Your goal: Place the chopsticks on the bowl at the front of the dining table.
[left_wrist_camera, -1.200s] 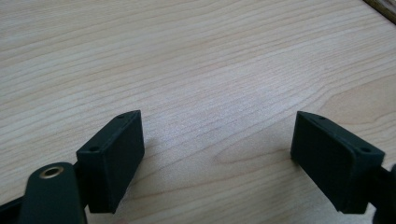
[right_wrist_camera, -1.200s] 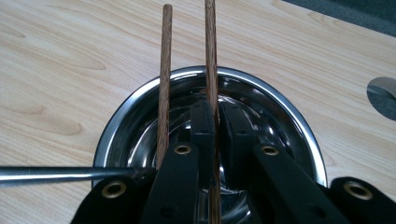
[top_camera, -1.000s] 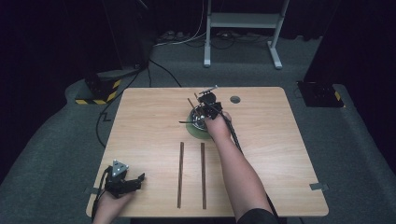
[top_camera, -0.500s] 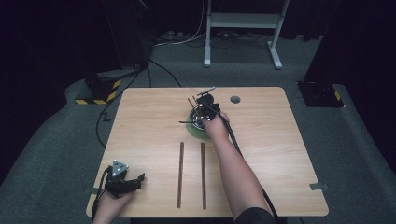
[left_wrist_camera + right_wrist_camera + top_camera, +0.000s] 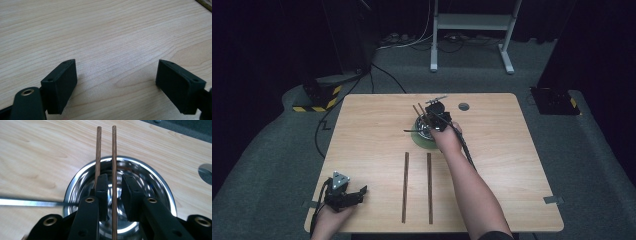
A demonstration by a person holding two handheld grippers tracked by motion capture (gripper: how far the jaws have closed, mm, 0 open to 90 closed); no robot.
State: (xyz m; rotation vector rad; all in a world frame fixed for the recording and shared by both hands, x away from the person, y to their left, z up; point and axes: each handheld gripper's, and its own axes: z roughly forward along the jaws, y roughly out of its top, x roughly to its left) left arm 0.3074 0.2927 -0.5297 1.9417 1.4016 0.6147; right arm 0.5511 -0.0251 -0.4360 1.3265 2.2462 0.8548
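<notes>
A steel bowl [image 5: 422,131] [image 5: 152,187] sits on a green mat [image 5: 418,144] at the table's far middle. My right gripper [image 5: 435,118] [image 5: 115,178] hovers over the bowl. Two wooden chopsticks lie side by side across it. One chopstick [image 5: 114,150] runs between the jaws, which stand slightly apart with a thin gap on each side of it. The other chopstick [image 5: 98,150] lies just outside the left jaw. A flat steel utensil handle [image 5: 30,202] [image 5: 410,131] sticks out of the bowl to the left. My left gripper [image 5: 357,195] [image 5: 116,72] rests open on bare wood at the near left corner.
Two more long dark chopsticks [image 5: 406,185] [image 5: 429,186] lie parallel on the table [image 5: 522,165] near the front middle. A round grey hole [image 5: 463,106] [image 5: 206,171] sits in the tabletop beyond the bowl. Cables and a stand are on the floor behind.
</notes>
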